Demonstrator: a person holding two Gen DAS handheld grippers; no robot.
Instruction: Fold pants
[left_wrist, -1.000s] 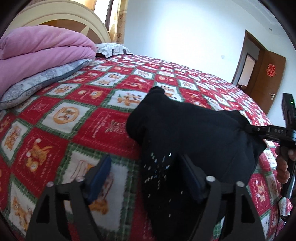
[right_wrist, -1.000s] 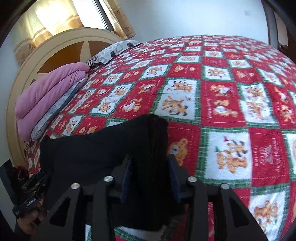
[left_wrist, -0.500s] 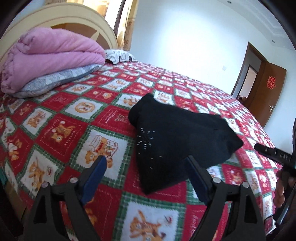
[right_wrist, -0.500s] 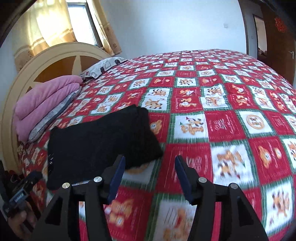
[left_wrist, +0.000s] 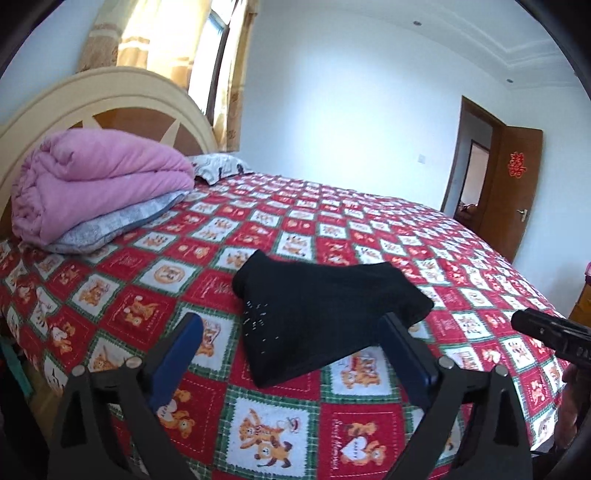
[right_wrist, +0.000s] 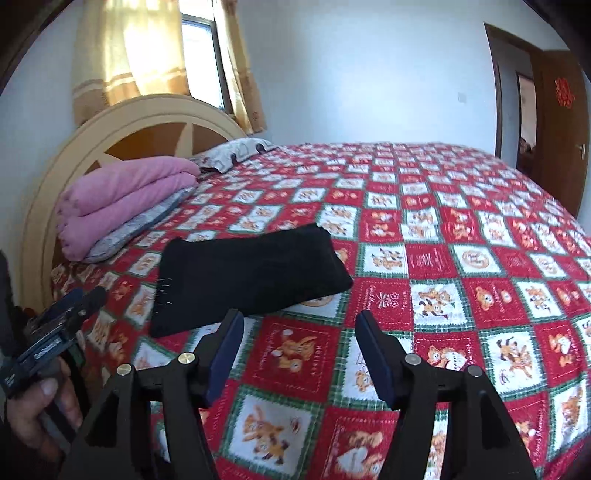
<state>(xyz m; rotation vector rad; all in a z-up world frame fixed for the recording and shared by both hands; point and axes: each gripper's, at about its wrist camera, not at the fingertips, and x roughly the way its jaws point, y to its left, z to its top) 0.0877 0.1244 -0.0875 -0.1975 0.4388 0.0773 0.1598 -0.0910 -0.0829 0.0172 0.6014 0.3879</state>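
The black pants (left_wrist: 325, 314) lie folded into a compact bundle on the red patchwork bedspread (left_wrist: 332, 229), with small white flecks on the near corner. In the left wrist view my left gripper (left_wrist: 291, 325) hovers above and short of the pants (right_wrist: 251, 277), its jaws opening wide with nothing pressed between them. My right gripper (right_wrist: 299, 321) is pulled back to the right of the bundle, jaws opening over bare bedspread (right_wrist: 461, 240). The other gripper's tip shows at the right edge (left_wrist: 546, 332) and at the left edge (right_wrist: 59, 325), held in a hand.
A folded pink quilt (left_wrist: 96, 181) on a grey pillow (left_wrist: 122, 225) lies by the cream headboard (left_wrist: 110, 99) at the left. Another pillow (left_wrist: 221, 168) sits behind. A brown door (left_wrist: 517, 192) stands open at the right. The bed's near edge runs below both grippers.
Both grippers have let go of the pants, opened, and drawn back and up from the bed. The folded pants stay lying flat on the bedspread.
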